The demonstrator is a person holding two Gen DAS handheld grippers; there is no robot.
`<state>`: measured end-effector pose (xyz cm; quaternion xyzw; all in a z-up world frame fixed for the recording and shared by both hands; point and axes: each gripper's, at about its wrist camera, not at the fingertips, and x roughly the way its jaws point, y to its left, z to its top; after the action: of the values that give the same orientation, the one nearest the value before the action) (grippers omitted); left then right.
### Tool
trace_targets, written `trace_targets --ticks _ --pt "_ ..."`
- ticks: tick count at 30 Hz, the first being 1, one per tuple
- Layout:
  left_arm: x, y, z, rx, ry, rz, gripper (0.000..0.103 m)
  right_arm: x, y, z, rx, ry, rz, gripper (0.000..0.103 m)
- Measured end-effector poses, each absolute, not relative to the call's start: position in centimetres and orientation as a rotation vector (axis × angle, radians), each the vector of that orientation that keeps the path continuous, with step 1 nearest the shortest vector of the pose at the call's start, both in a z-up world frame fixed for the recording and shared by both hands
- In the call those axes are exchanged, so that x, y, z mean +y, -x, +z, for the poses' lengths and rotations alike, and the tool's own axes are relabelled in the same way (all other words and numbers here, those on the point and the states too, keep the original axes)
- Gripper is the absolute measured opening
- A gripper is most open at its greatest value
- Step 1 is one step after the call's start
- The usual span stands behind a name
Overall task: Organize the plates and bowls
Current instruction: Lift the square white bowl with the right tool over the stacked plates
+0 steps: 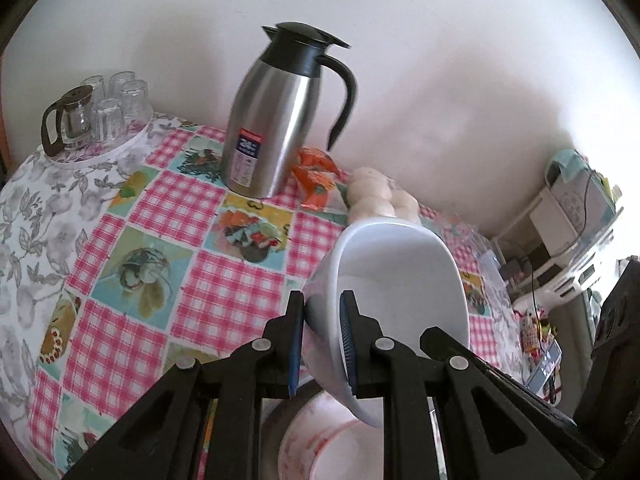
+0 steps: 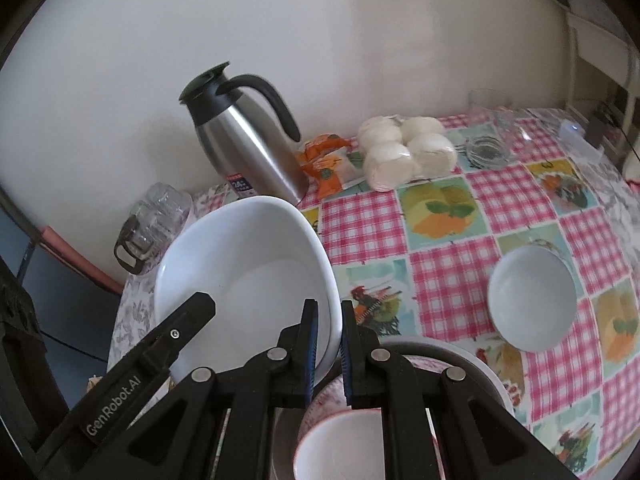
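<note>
Aloft, large white bowl, tilted, glossy, rim pinched by both grippers

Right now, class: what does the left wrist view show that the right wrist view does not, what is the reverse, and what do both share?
Only the left wrist view shows the white cabinet beyond the table's end. Only the right wrist view shows the small white bowl sitting alone and the glass ashtray. Both show the steel thermos jug, the bagged buns, the red-rimmed bowl below, and the large white bowl, gripped by the left gripper and right gripper.
</note>
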<state>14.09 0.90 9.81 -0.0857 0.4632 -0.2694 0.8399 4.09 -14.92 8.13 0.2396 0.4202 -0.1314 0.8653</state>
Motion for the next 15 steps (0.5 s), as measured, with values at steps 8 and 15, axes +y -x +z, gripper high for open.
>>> trace_targets --ticks 8,15 --pt "-1.9 -11.0 9.8 0.981 0.091 -0.592 0.019 -16.7 0.1 7.2 0.832 -0.541 -0.306 0.012" --pt "-4.6 -9.3 10.1 0.980 0.048 -0.618 0.018 -19.1 2.9 6.4 0.804 -0.599 -0.318 0.012"
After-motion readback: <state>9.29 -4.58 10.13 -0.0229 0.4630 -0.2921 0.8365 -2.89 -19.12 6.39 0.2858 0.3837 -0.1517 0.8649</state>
